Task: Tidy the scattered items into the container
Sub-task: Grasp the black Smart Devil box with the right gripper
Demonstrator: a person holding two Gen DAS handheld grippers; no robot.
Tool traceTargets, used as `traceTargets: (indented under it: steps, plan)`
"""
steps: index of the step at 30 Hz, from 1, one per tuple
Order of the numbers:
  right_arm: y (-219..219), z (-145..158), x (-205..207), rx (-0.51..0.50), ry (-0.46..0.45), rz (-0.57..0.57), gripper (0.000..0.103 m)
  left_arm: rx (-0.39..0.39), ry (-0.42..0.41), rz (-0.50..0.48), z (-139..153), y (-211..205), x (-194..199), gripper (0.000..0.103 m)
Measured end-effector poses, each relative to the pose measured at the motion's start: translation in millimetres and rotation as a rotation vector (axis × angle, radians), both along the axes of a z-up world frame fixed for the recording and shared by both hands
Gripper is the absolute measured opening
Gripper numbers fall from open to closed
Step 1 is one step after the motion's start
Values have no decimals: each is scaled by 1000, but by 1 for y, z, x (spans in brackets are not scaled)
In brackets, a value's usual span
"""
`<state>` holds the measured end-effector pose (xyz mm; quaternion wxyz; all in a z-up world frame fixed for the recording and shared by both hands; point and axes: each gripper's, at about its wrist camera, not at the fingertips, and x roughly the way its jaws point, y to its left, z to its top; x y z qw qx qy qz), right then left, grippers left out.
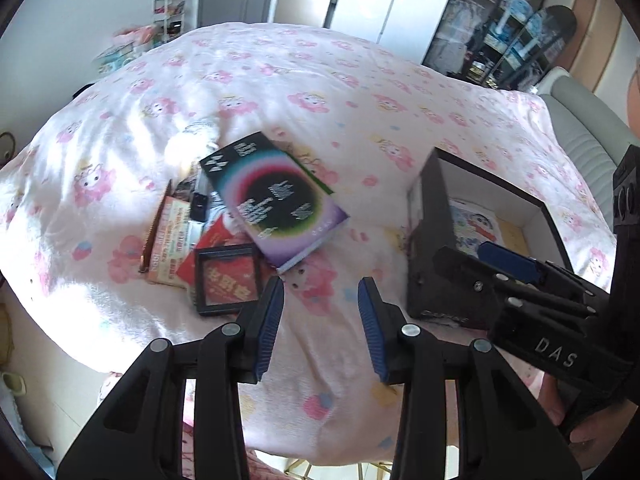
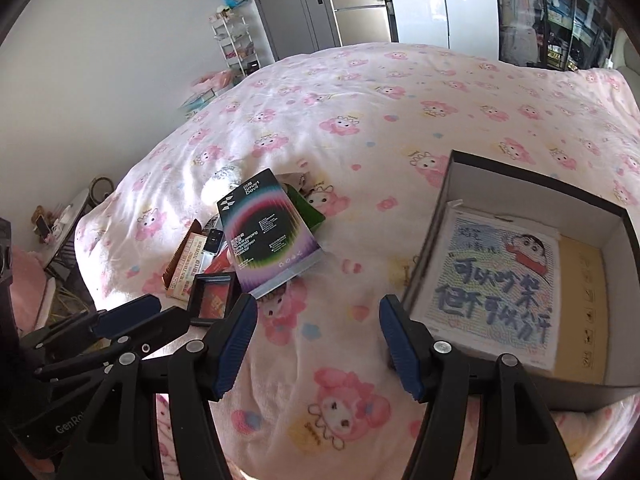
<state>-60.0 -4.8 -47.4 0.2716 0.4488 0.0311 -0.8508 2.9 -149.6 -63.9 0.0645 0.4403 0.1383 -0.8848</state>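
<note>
A pile of items lies on the pink bedspread [image 1: 320, 92]: a rainbow-printed screen-protector box [image 1: 276, 200] [image 2: 268, 236] on top, a black square case with a red inside [image 1: 228, 278] [image 2: 214, 298], an orange-and-white packet [image 1: 170, 240] [image 2: 188, 264] and a small black object [image 2: 214, 240]. The black open box [image 1: 434, 240] [image 2: 536, 190] stands to the right and holds a cartoon cloth [image 2: 496, 280]. My left gripper [image 1: 320, 320] is open and empty just before the pile. My right gripper [image 2: 318, 348] is open and empty between pile and box; it also shows in the left wrist view [image 1: 512, 268].
A white fluffy item [image 2: 222, 184] lies behind the pile. A wire shelf [image 2: 236, 40], grey door and wardrobe stand beyond the bed. A small side table [image 2: 60, 220] is at the left. The bed edge drops off at the left.
</note>
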Motion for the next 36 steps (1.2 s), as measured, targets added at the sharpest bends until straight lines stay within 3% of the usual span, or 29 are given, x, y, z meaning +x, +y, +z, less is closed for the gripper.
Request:
traceTargets:
  steps: [2, 5, 8, 10, 12, 19, 23, 26, 33, 35, 36]
  plan:
    - [-23, -14, -16, 47, -8, 16, 61, -31, -24, 82, -21, -16, -9, 39]
    - [-48, -33, -43, 56, -48, -1, 61, 78, -58, 127, -57, -40, -24, 39]
    - [-65, -48, -70, 94, -27, -41, 61, 166, -48, 96, -76, -51, -42, 30]
    - [-73, -62, -93, 110, -87, -90, 61, 259, -41, 80, -84, -58, -54, 30]
    - [-75, -78, -113, 70, -188, -133, 61, 303, -67, 77, -92, -62, -64, 30]
    - [-84, -112, -113, 11, -363, -59, 58, 316, -100, 78, -102, -67, -81, 30]
    - [-79, -112, -92, -10, -340, -28, 53, 272, -96, 85, -99, -63, -81, 30]
    - [-74, -106, -91, -27, -348, -5, 49, 300, -94, 97, -97, -65, -77, 30]
    - [-75, -88, -118, -49, -284, -89, 49, 306, -125, 155, -100, -85, -105, 30]
    - [-81, -98, -125, -30, -337, -73, 49, 298, -126, 148, -99, -85, -109, 30]
    - [-83, -103, -125, -38, -377, -49, 43, 294, -130, 145, -99, -84, -110, 32]
